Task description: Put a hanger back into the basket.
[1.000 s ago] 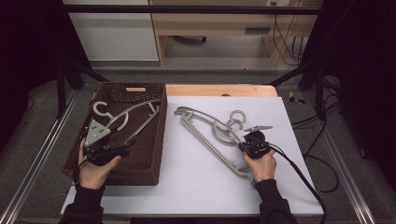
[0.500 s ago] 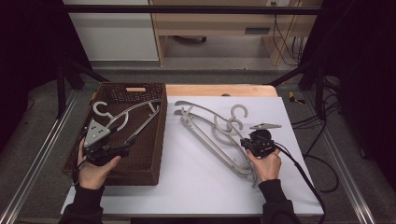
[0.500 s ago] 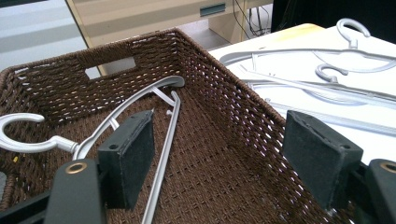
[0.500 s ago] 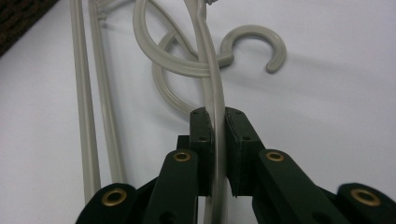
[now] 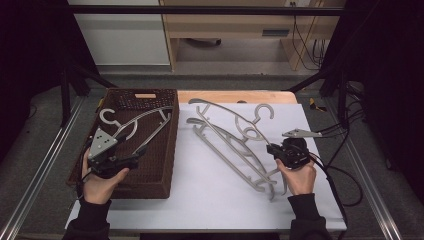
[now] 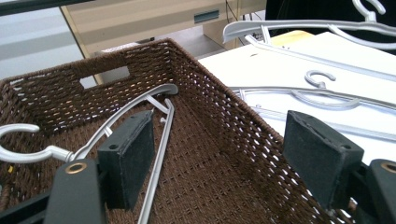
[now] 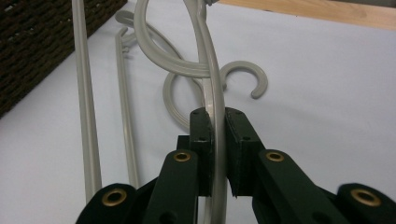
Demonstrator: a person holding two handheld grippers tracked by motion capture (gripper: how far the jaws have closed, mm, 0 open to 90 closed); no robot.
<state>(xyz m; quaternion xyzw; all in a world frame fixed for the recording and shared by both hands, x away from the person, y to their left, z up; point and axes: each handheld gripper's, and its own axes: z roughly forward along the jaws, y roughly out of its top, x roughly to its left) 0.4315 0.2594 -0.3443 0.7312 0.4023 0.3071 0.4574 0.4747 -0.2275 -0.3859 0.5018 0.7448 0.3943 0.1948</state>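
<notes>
The right gripper (image 7: 217,154) pinches the thin curved arm of a grey hanger (image 5: 235,127), lifted above the white table (image 5: 200,200). More grey hangers (image 5: 240,160) lie under it. They look smooth and hard, with round hooks. The left gripper (image 6: 219,163) has its jaws wide apart with nothing between them, over a brown woven basket (image 5: 165,170). One more hanger (image 6: 159,140) lies inside that bumpy basket.
</notes>
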